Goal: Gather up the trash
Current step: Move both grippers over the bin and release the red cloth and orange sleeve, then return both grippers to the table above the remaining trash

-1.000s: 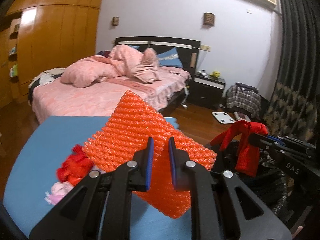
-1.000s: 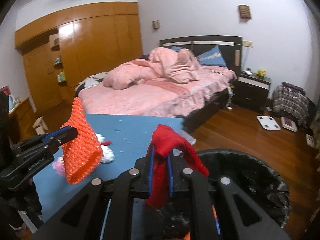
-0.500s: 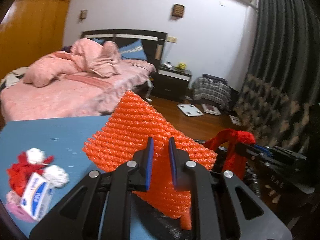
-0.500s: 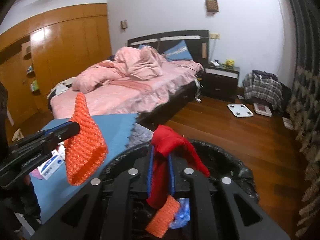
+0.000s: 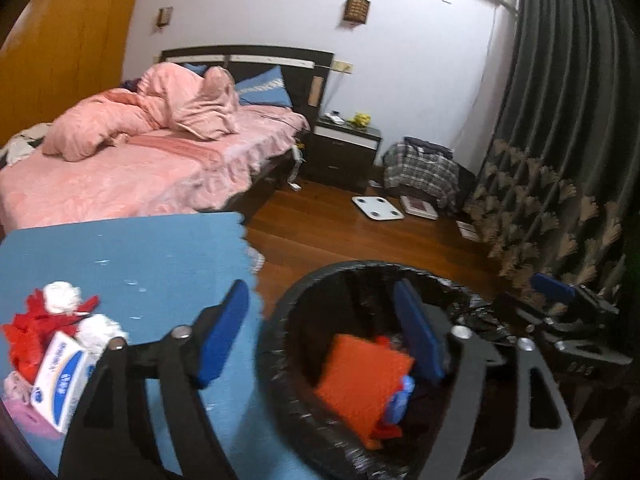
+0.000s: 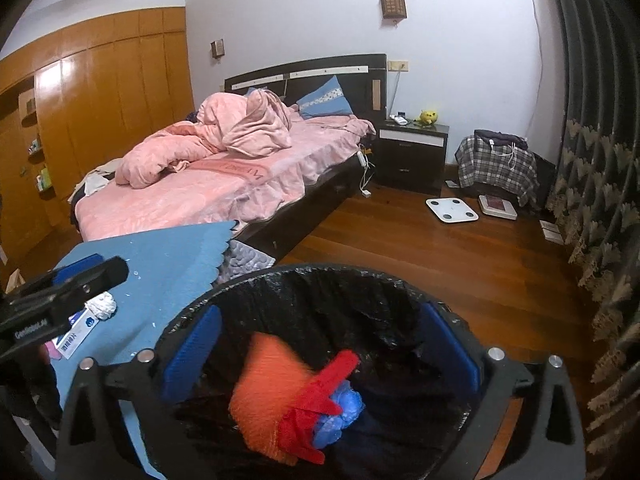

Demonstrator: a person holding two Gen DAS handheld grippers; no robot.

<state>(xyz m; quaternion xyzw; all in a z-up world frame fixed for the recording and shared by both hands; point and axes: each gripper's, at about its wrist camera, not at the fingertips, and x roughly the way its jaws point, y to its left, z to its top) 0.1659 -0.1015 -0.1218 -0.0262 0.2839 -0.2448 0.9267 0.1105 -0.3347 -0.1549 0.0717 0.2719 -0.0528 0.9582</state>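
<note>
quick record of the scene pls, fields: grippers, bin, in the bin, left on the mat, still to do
grippers: left gripper and right gripper open, jaws just opened, nothing between the pads
bin: black-lined bin, beside the blue mat
in the bin: orange foam net, red scrap, blue scrap
left on the mat: small box, white wads, red scraps
still to do: probably the mat pile

I saw a bed point(image 6: 224, 196) with a rumpled pink quilt point(image 6: 224, 136) and a blue pillow point(image 6: 326, 100). Beside it stood a dark nightstand point(image 6: 414, 156). On the wood floor point(image 6: 460, 264) lay a white scale point(image 6: 452, 210), near a plaid cloth point(image 6: 496, 164).
</note>
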